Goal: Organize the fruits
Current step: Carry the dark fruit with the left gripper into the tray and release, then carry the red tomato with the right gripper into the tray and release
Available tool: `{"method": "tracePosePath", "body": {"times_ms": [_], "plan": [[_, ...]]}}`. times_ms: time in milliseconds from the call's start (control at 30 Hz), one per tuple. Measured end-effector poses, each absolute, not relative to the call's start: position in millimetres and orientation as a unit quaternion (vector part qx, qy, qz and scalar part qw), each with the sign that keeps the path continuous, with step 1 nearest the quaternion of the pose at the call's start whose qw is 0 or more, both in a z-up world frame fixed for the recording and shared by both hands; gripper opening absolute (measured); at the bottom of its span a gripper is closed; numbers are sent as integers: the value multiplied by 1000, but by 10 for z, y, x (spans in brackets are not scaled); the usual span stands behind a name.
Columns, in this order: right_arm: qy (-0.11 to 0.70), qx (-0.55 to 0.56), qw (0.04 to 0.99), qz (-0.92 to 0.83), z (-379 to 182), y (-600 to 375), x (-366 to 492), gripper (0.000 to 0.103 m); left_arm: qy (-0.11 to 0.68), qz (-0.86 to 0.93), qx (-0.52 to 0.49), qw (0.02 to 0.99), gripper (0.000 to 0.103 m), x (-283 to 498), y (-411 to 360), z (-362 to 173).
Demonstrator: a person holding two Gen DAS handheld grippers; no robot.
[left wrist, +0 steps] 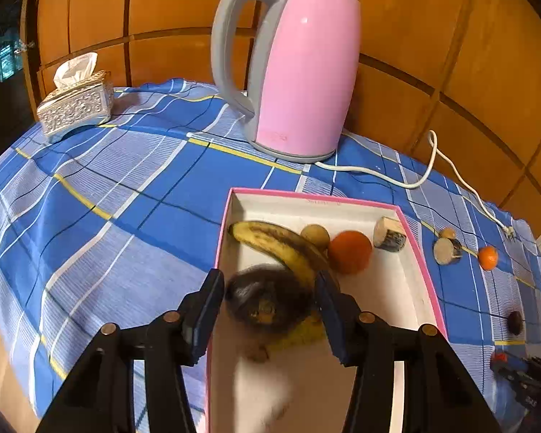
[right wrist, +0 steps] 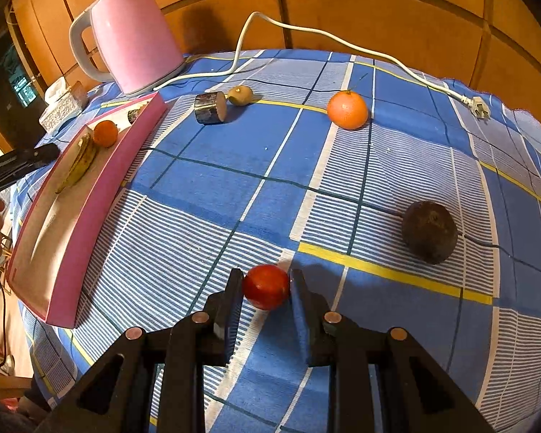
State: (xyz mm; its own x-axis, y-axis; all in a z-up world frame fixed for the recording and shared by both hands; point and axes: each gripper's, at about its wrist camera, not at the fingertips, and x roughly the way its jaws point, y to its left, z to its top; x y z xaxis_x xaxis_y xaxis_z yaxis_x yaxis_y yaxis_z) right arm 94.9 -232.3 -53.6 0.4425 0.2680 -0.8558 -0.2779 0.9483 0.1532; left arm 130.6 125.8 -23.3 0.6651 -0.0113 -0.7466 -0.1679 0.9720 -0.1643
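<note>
The dark fruit (left wrist: 268, 297) sits between the fingers of the left claw (left wrist: 269, 301) over the near end of the pink-rimmed box (left wrist: 420, 252); it is blurred, with a visible gap on the left side, so I cannot tell whether the claw grips it or has let go. Judgement: this fruit is at the point of deposit into the box. Already in the box are a banana (left wrist: 277, 243), a small brown fruit (left wrist: 315, 236), an orange (left wrist: 350, 252) and a cut piece (left wrist: 389, 240) at the far right corner. The right claw (right wrist: 267, 288) brackets a red fruit (right wrist: 266, 287) near the front edge of the tabletop (right wrist: 205, 187); its fingers stand close on both sides, contact not confirmed, and the fruit appears to rest on the cloth. Judgement: pick-up of the red fruit is in hand; the next move calls for a firm closure, a lift and a carry left over the box wall. Remaining on the tabletop: an orange fruit (right wrist: 347, 110), a dark round fruit (right wrist: 429, 232) toward the right edge, a brown fruit (right wrist: 241, 95) and a cut cylinder (right wrist: 211, 107) near the rear. A pink kettle (left wrist: 299, 68), its cord (right wrist: 306, 32) and a tissue box (left wrist: 75, 106) occupy the rear edge.
</note>
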Motion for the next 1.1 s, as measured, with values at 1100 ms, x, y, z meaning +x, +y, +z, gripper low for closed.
{"method": "tracePosePath", "body": {"times_ms": [1100], "plan": [[487,-5,856,173,-404,-2171,902,26,400,61,-110,908,63,464,791,-76]]}}
